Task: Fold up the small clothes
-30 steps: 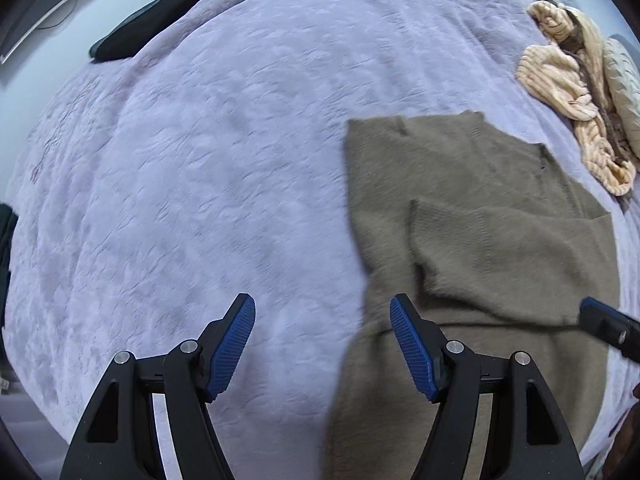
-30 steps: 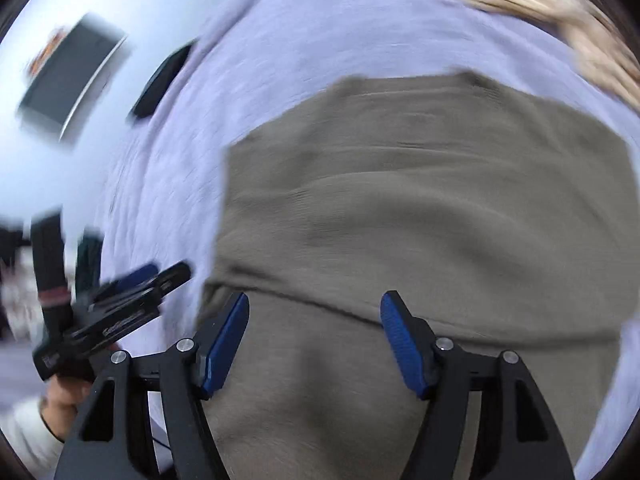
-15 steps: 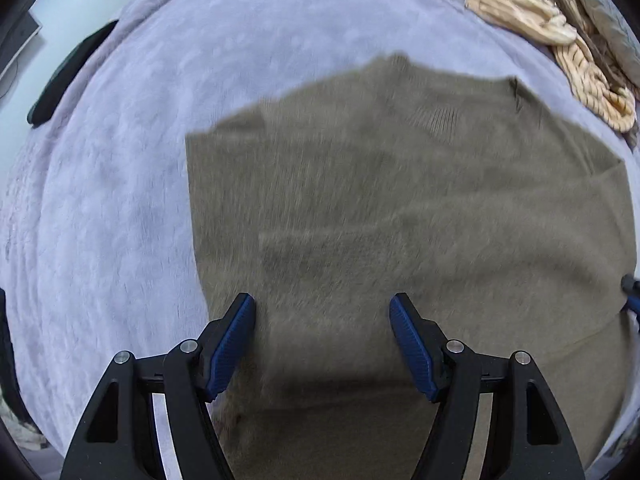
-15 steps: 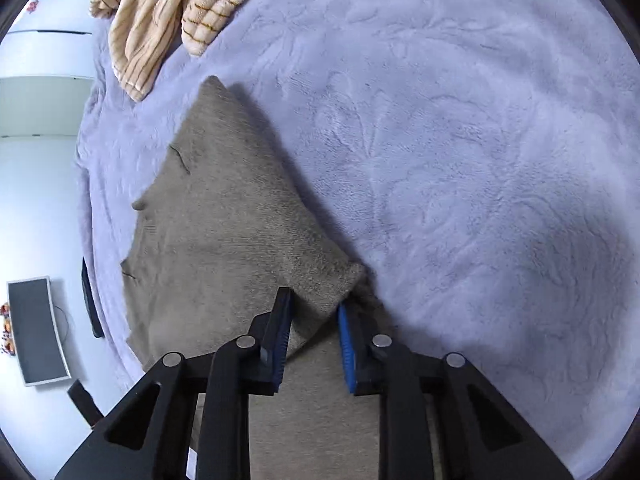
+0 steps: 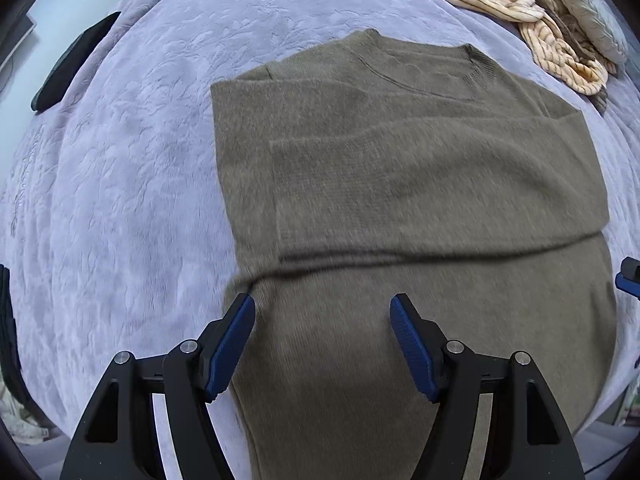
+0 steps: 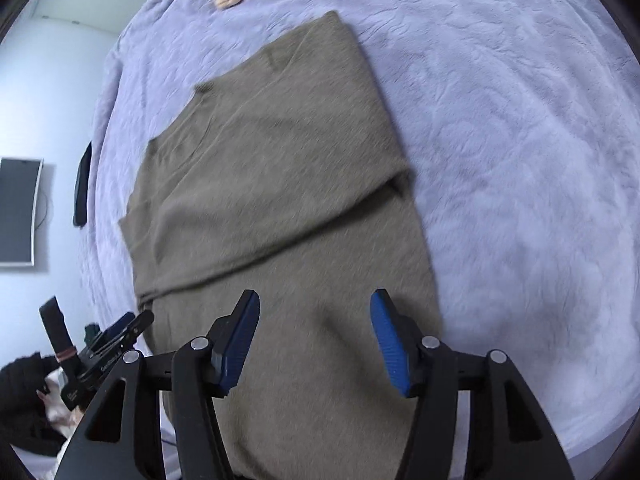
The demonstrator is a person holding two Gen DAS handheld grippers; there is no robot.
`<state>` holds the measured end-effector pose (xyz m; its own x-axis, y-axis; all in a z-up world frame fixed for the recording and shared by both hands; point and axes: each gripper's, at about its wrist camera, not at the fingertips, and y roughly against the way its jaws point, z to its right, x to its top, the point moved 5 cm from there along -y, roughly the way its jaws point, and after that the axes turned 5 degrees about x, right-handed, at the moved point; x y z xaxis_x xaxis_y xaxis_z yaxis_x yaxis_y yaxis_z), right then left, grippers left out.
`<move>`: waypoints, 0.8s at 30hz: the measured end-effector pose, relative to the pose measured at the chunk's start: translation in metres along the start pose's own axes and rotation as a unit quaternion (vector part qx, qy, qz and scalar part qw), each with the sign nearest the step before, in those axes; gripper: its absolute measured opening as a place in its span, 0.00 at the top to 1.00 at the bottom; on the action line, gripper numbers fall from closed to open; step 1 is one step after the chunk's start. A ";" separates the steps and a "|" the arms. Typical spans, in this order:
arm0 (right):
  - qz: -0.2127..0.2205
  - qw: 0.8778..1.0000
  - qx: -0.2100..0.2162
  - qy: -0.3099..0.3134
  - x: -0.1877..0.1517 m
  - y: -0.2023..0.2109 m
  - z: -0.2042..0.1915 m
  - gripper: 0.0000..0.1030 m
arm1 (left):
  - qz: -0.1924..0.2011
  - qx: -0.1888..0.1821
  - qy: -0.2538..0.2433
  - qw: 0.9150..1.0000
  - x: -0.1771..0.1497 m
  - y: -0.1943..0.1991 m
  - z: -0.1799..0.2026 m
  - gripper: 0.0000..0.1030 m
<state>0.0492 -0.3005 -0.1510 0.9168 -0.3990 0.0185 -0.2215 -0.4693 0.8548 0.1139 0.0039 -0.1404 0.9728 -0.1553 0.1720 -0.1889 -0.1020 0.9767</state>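
An olive-brown knit sweater (image 5: 400,184) lies flat on the lavender bed blanket (image 5: 132,168), collar at the far end, a sleeve folded across its chest. My left gripper (image 5: 322,320) hovers open over the sweater's lower left part, nothing between its blue pads. In the right wrist view the sweater (image 6: 272,200) runs diagonally. My right gripper (image 6: 316,320) hangs above its lower body with jaws opening and empty. The left gripper (image 6: 136,322) shows at the lower left there, held by a hand in a black sleeve. The right gripper's tip (image 5: 628,276) peeks in at the left view's right edge.
A heap of beige striped clothes (image 5: 520,20) and a grey quilted piece (image 5: 588,12) lie at the bed's far right corner. A flat dark object (image 5: 72,64) sits at the far left edge. A monitor (image 6: 18,212) hangs on the wall beyond the bed.
The right gripper, shut on a sweater corner half a second ago, has let go and opened; the fabric now lies folded across. My left gripper moved from the blanket over the sweater.
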 end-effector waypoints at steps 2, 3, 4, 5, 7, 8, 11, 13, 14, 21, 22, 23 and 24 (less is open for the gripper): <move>-0.011 1.000 -0.004 0.016 -0.013 0.003 -0.006 0.39 | -0.008 -0.005 -0.001 1.000 -0.009 0.007 0.005 0.31; -0.018 1.000 -0.004 0.023 -0.020 0.004 -0.010 0.34 | -0.011 -0.007 -0.002 1.000 -0.013 0.011 0.008 0.31; -0.025 0.999 -0.003 0.029 -0.026 0.005 -0.012 0.30 | -0.015 -0.009 -0.004 1.000 -0.016 0.015 0.010 0.31; -0.029 0.999 -0.002 0.034 -0.031 0.006 -0.015 0.29 | -0.017 -0.010 -0.006 1.000 -0.020 0.017 0.012 0.31; -0.036 0.998 -0.003 0.047 -0.038 0.004 -0.024 0.25 | -0.023 -0.014 -0.007 1.000 -0.028 0.024 0.016 0.31; -0.041 0.997 -0.008 0.058 -0.043 0.009 -0.025 0.23 | -0.026 -0.016 -0.007 1.000 -0.032 0.027 0.018 0.31; -0.047 0.995 -0.023 0.084 -0.054 0.019 -0.029 0.22 | -0.031 -0.017 -0.002 0.999 -0.038 0.035 0.030 0.31; -0.052 0.993 -0.032 0.099 -0.058 0.022 -0.033 0.21 | -0.030 -0.015 0.007 0.999 -0.039 0.044 0.032 0.31; -0.054 0.993 -0.032 0.104 -0.059 0.022 -0.035 0.21 | -0.030 -0.015 0.012 0.999 -0.039 0.047 0.034 0.31; -0.068 0.991 -0.018 0.113 -0.065 0.031 -0.029 0.21 | -0.034 -0.007 0.046 0.998 -0.044 0.066 0.046 0.31; -0.069 0.991 -0.015 0.112 -0.065 0.032 -0.027 0.21 | -0.034 -0.006 0.050 0.998 -0.046 0.069 0.048 0.31; -0.070 0.991 -0.012 0.111 -0.065 0.034 -0.026 0.21 | -0.034 -0.005 0.054 0.998 -0.048 0.071 0.049 0.31; -0.071 0.991 -0.010 0.111 -0.064 0.035 -0.024 0.21 | -0.033 -0.004 0.057 0.998 -0.050 0.074 0.051 0.31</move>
<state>-0.0097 -0.2725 -0.1099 0.9892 -0.1462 0.0081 -0.0799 -0.4927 0.8665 0.0442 -0.0463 -0.0838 0.9921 -0.0361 0.1197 -0.1228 -0.1006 0.9873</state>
